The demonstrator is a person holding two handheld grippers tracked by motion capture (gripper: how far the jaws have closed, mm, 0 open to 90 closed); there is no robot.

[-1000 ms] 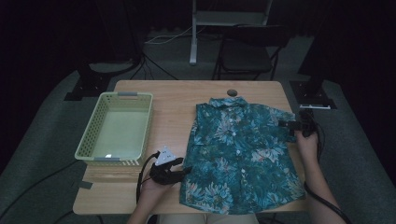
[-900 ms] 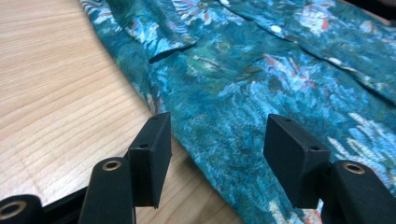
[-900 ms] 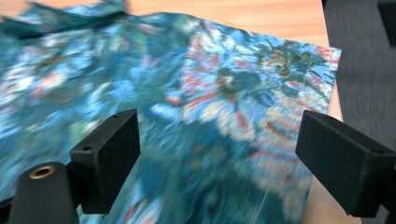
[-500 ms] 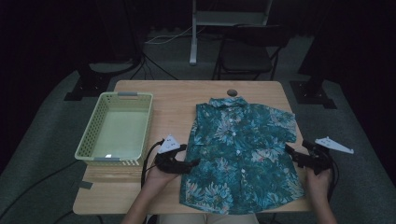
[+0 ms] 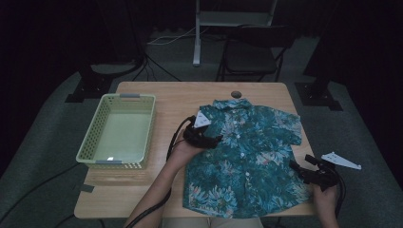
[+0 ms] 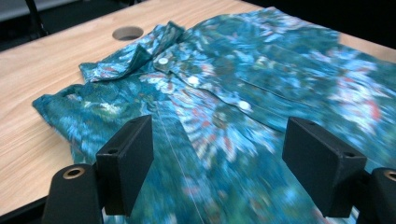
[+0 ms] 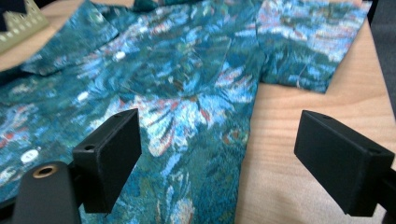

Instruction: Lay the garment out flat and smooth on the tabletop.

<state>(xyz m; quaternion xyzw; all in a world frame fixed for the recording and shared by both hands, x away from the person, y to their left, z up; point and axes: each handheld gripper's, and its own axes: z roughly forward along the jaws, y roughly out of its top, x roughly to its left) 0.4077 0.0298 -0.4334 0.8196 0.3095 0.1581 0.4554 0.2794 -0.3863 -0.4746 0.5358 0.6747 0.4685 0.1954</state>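
Grippers first: our left gripper point(image 5: 205, 138) hovers with jaws spread wide over the shirt point(image 5: 247, 156) near its left sleeve and collar, and our right gripper point(image 5: 311, 172) sits, jaws equally apart, at the shirt's lower right edge. Neither holds cloth. The shirt lies flat, buttoned, on the wooden surface point(image 5: 176, 97), with a green basket point(image 5: 119, 130) to its left. We judge a fold is about to start; next, each gripper must close on an edge.

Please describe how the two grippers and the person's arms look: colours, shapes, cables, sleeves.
Both the left gripper and the right gripper are black, with blocky rectangular jaws, a pale three-cornered plate on top and a black trailing cable. The forearms are bare; no sleeves reach them.
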